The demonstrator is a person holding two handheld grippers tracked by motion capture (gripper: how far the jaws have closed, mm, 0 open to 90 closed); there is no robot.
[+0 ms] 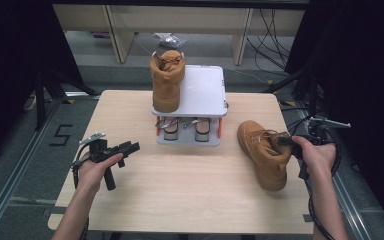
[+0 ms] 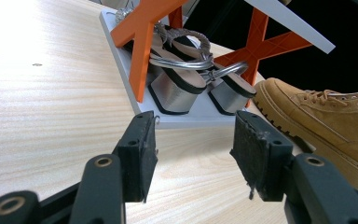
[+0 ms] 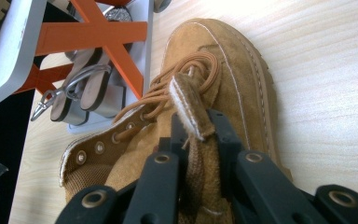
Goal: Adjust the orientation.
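Observation:
A tan suede boot (image 1: 262, 152) lies on the wooden table at the right, toe toward the rack. My right gripper (image 1: 285, 140) is at its ankle opening. In the right gripper view that gripper (image 3: 198, 135) is shut on the boot's tongue (image 3: 189, 100), which is pinched between the black pads. A matching boot (image 1: 167, 80) stands upright on the left of the white rack's top shelf (image 1: 205, 90). My left gripper (image 1: 130, 148) hovers over the table's left side, pointing at the rack. Its jaws (image 2: 193, 154) stand open with nothing between them.
A pair of silver block-heel sandals (image 1: 187, 129) sits on the rack's lower shelf, between orange cross supports (image 2: 142, 42). The right half of the top shelf is bare. Bare table (image 1: 190, 185) lies in front of the rack. Cables trail on the floor behind.

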